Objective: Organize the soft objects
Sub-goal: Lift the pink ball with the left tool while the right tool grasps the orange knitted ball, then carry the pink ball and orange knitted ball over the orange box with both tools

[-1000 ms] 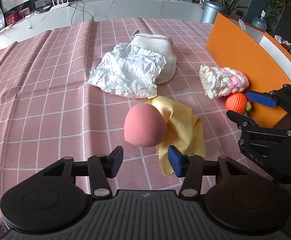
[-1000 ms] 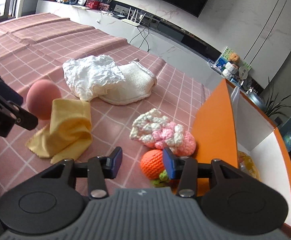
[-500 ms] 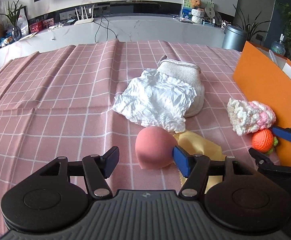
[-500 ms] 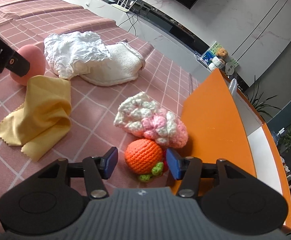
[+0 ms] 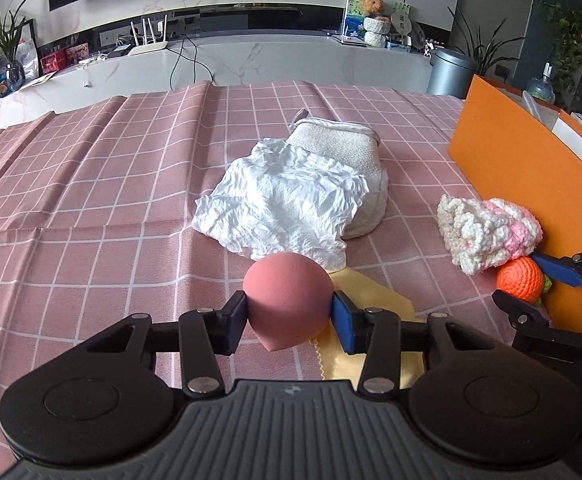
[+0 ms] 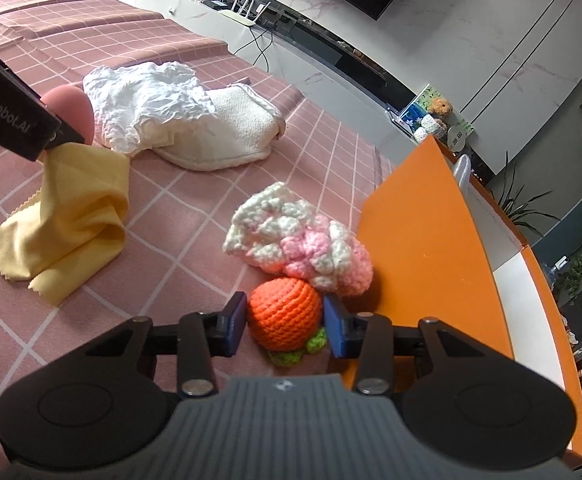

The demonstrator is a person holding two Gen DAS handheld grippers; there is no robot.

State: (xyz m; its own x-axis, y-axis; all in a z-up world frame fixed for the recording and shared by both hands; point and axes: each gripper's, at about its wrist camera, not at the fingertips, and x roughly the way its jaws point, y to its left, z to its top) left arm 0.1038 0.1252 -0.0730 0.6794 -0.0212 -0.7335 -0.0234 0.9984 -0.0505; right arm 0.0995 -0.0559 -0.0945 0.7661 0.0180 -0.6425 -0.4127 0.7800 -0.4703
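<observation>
The left tongs are covering most of the pink sponge at the upper left; the frame's right edge is cutting off the orange box.

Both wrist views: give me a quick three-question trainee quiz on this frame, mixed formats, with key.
1. True or false: the left gripper has the pink sponge between its fingers.
2. Multiple choice: the orange crochet ball sits between the fingers of A) the left gripper, B) the right gripper, C) neither.
3. Fill in: the crumpled white cloth partly covers the cream ____.

Key
1. True; both pads touch it.
2. B.
3. Towel; it shows behind the cloth, right of it.
</observation>
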